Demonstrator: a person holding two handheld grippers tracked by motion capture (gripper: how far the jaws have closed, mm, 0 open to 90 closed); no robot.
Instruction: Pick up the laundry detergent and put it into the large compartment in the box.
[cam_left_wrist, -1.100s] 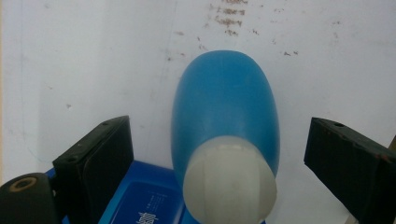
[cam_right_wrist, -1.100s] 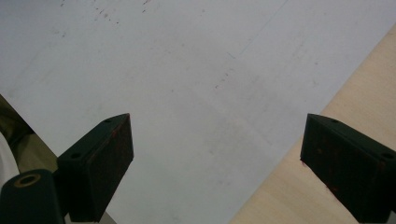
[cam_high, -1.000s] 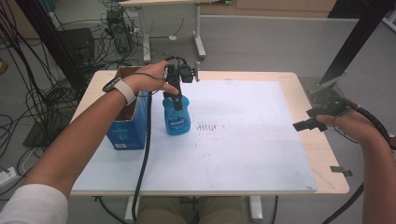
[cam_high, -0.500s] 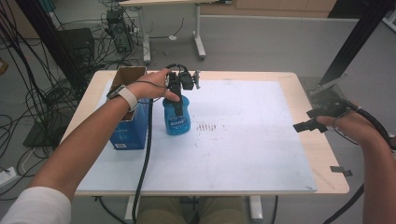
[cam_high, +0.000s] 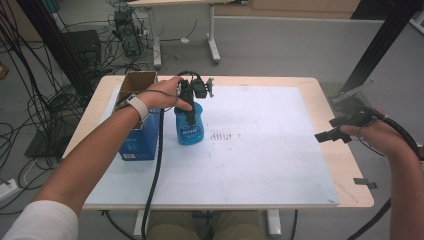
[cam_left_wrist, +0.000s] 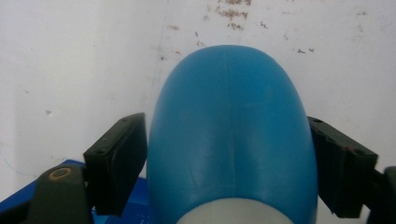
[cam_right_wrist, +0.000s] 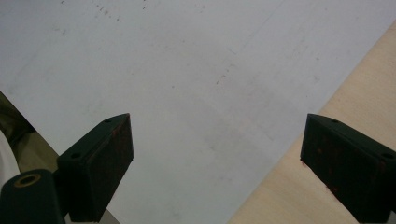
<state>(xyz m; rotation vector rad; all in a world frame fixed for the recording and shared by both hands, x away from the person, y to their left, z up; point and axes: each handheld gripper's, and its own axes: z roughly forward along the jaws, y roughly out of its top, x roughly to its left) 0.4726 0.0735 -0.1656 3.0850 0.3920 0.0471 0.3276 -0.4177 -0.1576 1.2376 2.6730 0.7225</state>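
Note:
A blue plastic bottle (cam_high: 190, 129) with a printed label stands upright on the white mat, left of centre. My left gripper (cam_high: 189, 107) comes down on its top from above. In the left gripper view the rounded blue bottle (cam_left_wrist: 229, 130) fills the gap, and the jaws have just been closing until both black pads (cam_left_wrist: 119, 163) press its sides. My right gripper (cam_high: 327, 129) hovers over the table's right edge. In the right gripper view the right gripper (cam_right_wrist: 215, 140) stands open with nothing between its fingers.
A blue box (cam_high: 136, 142) with an open cardboard top stands just left of the bottle. The white mat (cam_high: 260, 160) covers most of the wooden table (cam_high: 350, 170). Dark smudges (cam_high: 225, 136) mark the mat right of the bottle. Cables and another table's legs lie on the floor behind.
The left hand has shifted slightly at the bottle's top, and the forearm has swung a little. The bottle stands where it was. The right hand has kept still.

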